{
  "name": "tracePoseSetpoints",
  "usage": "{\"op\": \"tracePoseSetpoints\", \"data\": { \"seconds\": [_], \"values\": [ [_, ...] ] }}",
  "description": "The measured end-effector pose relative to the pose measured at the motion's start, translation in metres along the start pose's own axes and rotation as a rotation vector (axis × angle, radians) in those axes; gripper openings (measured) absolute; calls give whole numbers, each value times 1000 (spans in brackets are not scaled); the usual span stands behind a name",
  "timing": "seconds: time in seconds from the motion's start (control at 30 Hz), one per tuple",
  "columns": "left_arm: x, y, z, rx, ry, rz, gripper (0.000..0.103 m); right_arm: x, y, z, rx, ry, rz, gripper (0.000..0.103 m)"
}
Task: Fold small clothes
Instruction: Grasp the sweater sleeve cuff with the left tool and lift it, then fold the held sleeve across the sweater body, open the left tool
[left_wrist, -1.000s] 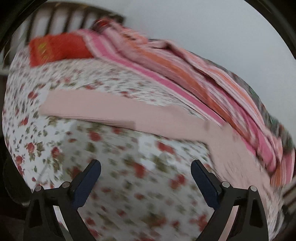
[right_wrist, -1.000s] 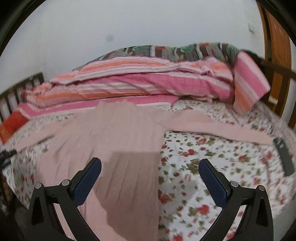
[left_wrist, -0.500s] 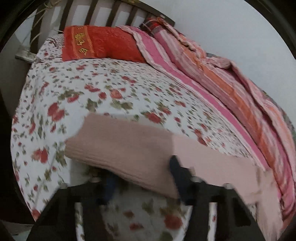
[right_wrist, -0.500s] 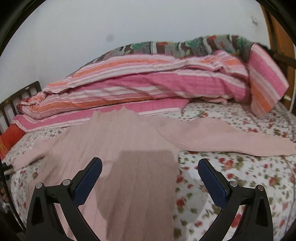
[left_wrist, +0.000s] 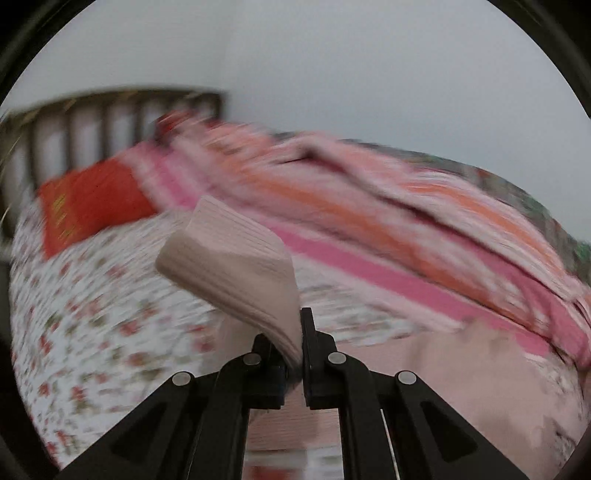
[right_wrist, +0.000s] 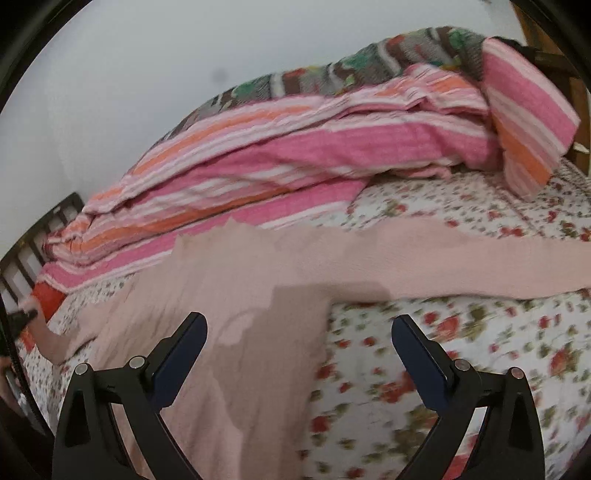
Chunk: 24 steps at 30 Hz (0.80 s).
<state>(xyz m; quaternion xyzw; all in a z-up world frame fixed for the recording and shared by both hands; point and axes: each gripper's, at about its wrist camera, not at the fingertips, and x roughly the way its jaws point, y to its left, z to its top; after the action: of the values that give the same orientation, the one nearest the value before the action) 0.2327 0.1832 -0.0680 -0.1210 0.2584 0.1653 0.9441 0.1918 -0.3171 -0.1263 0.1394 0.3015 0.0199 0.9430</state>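
A pale pink ribbed sweater (right_wrist: 236, 295) lies spread on the floral bed sheet, its right sleeve (right_wrist: 480, 258) stretched out to the right. My left gripper (left_wrist: 299, 343) is shut on the cuff of the left sleeve (left_wrist: 236, 262) and holds it lifted above the bed; the cuff sticks up past the fingers. The sweater's body shows at the lower right of the left wrist view (left_wrist: 480, 376). My right gripper (right_wrist: 299, 354) is open and empty, hovering over the sweater's body and the sheet beside it. The left gripper shows small at the far left of the right wrist view (right_wrist: 22, 317).
A rumpled pink, orange and white striped blanket (right_wrist: 314, 155) is piled along the wall side of the bed. A red pillow (left_wrist: 88, 206) lies by the slatted wooden headboard (left_wrist: 92, 125). The floral sheet (right_wrist: 461, 350) spreads around the sweater. A wooden post (right_wrist: 576, 74) stands far right.
My left gripper went from open above the sheet to shut on the left sleeve cuff and has lifted it. My right gripper stayed open and drifted closer over the sweater.
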Motion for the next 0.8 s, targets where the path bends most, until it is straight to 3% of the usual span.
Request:
{"op": "tracePoseSetpoints", "data": {
  "seconds": [0.2, 0.33, 0.43, 0.57, 0.7, 0.8],
  "values": [
    [-14, -154, -2, 216, -28, -170, 7, -14, -48, 1, 128, -17, -11, 99],
    [-18, -257, -40, 328, 22, -324, 7, -19, -62, 0, 141, -27, -38, 99],
    [-12, -312, -79, 395, 85, -407, 7, -23, -71, 2, 166, -35, 5, 99],
    [6, -351, -130, 452, 250, -481, 10, -29, -75, 5, 166, -48, 2, 99],
    [12, -352, -150, 479, 369, -516, 17, -30, -78, 6, 171, -54, 5, 99],
    [0, -325, -135, 410, 333, -538, 47, -27, -74, 6, 170, -46, 14, 99]
  ]
}}
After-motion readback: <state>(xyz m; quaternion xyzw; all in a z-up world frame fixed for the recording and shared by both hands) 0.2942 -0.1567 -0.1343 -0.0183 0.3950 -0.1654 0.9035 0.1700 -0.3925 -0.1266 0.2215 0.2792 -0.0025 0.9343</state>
